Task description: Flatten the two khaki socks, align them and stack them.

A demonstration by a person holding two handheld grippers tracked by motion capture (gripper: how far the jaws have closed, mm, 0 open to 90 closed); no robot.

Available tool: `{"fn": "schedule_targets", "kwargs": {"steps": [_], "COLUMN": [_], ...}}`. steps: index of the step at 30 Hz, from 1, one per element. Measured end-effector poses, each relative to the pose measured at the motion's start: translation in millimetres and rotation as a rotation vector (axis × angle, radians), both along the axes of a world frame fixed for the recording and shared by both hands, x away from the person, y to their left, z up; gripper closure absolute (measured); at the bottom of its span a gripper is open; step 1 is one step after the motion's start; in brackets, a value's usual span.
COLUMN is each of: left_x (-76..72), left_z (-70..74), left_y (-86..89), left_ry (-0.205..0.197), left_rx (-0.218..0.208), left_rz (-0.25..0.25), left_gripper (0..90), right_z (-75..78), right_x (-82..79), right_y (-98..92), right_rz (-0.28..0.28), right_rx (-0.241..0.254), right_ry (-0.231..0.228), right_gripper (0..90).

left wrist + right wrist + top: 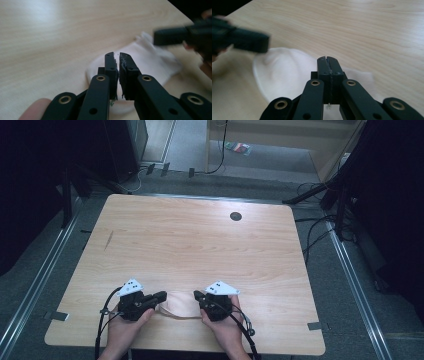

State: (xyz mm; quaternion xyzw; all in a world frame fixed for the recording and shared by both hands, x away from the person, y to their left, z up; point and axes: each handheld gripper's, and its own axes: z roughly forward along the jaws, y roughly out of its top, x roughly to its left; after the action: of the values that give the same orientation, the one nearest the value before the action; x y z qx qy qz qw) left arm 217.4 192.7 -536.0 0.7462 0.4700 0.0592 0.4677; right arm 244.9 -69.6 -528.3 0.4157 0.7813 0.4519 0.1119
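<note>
My left gripper (159, 296) and right gripper (198, 295) point at each other across a small white sock (177, 305), which lies flat on the near edge of the wooden table (200, 240), directly between my two hands. In the right gripper view my jaws are pressed fully together with their tips over the sock (287, 72); whether a fold of fabric is pinched between them I cannot tell, since the contact point is hidden. In the left gripper view my jaws stand almost closed, a thin slit between the pads, over the sock (150, 62), apparently gripping nothing.
</note>
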Motion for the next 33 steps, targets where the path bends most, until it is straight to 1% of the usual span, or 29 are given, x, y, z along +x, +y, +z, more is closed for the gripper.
{"fn": "schedule_targets", "kwargs": {"steps": [1,2,3,4,5,6,8,9,10,11,13,15,16,18,20,22,23,24,25,27,29,31,32,33], "left_x": [-2.9,-6.3,-8.3,-8.3,-7.5,-6.4,-4.0,-3.2,-2.6,-2.3,-2.9,-3.0,-2.9,-1.3,1.5,5.4,7.4,9.1,10.6,13.3,15.5,16.8,17.3,17.8], "left_z": [-2.4,-4.9,-6.6,-7.5,-7.9,-8.6,-12.2,-13.9,-14.3,-13.9,-11.3,-7.6,-5.7,-4.7,-4.9,-7.7,-10.0,-12.0,-13.4,-15.6,-16.5,-16.0,-15.7,-15.8], "left_y": [0.3,0.6,1.8,2.4,2.4,1.7,-0.3,-0.1,0.9,1.9,5.0,9.3,11.8,14.4,15.4,13.9,12.4,10.8,9.5,5.8,2.5,0.4,0.0,0.2], "left_ry": [0.009,0.011,0.012,0.021,0.023,0.023,0.028,0.037,0.042,0.039,0.015,-0.012,-0.031,-0.050,-0.059,-0.050,-0.040,-0.030,-0.028,-0.017,-0.011,-0.014,-0.014,-0.016], "left_rx": [0.034,0.053,0.066,0.070,0.070,0.072,0.098,0.093,0.077,0.066,0.027,-0.021,-0.038,-0.051,-0.050,-0.029,-0.020,-0.014,0.003,0.027,0.065,0.084,0.091,0.090], "left_rz": [-0.026,-0.038,-0.046,-0.053,-0.053,-0.048,-0.045,-0.048,-0.048,-0.048,-0.037,-0.017,0.002,0.021,0.037,0.045,0.046,0.045,0.046,0.048,0.053,0.054,0.059,0.063], "left_gripper": [82.2,81.7,81.6,81.7,81.6,81.5,81.4,81.6,81.5,80.4,76.3,72.1,72.0,72.3,73.2,74.7,75.2,75.5,76.0,76.7,77.5,77.7,77.6,77.6], "right_z": [-1.5,-4.3,-7.7,-11.8,-15.6,-18.4,-21.7,-21.9,-21.8,-22.0,-21.6,-19.6,-17.7,-12.8,-8.3,-5.3,-4.6,-4.6,-5.1,-7.3,-10.3,-15.0,-15.8,-15.5], "right_x": [3.4,6.8,9.8,12.9,16.0,18.3,21.6,22.4,22.5,22.3,21.3,20.0,19.0,16.9,13.4,7.9,4.4,0.3,-3.7,-10.4,-11.7,-8.2,-6.5,-5.1], "right_y": [-0.9,-1.9,-2.7,-3.7,-5.5,-7.3,-10.0,-10.6,-10.3,-10.0,-9.8,-11.5,-12.8,-16.6,-20.8,-26.0,-29.2,-32.3,-35.0,-38.1,-40.2,-41.6,-42.9,-43.5], "right_rz": [-0.011,-0.018,-0.021,-0.025,-0.036,-0.047,-0.055,-0.055,-0.057,-0.054,-0.053,-0.048,-0.047,-0.049,-0.051,-0.049,-0.047,-0.044,-0.035,-0.022,-0.026,-0.037,-0.040,-0.046], "right_rx": [-0.012,-0.026,-0.036,-0.050,-0.053,-0.049,-0.036,-0.036,-0.038,-0.043,-0.046,-0.031,-0.021,-0.009,-0.004,-0.009,-0.013,-0.012,-0.018,-0.044,-0.076,-0.101,-0.095,-0.101], "right_ry": [0.002,0.007,0.024,0.041,0.050,0.064,0.072,0.073,0.072,0.066,0.063,0.055,0.051,0.044,0.040,0.045,0.050,0.066,0.086,0.106,0.112,0.118,0.110,0.105], "right_gripper": [90.0,90.0,90.0,90.0,90.0,90.0,90.0,90.0,90.0,90.0,90.0,90.0,90.0,90.0,90.0,90.0,90.0,90.0,90.0,90.0,90.0,90.0,90.0,90.0]}}
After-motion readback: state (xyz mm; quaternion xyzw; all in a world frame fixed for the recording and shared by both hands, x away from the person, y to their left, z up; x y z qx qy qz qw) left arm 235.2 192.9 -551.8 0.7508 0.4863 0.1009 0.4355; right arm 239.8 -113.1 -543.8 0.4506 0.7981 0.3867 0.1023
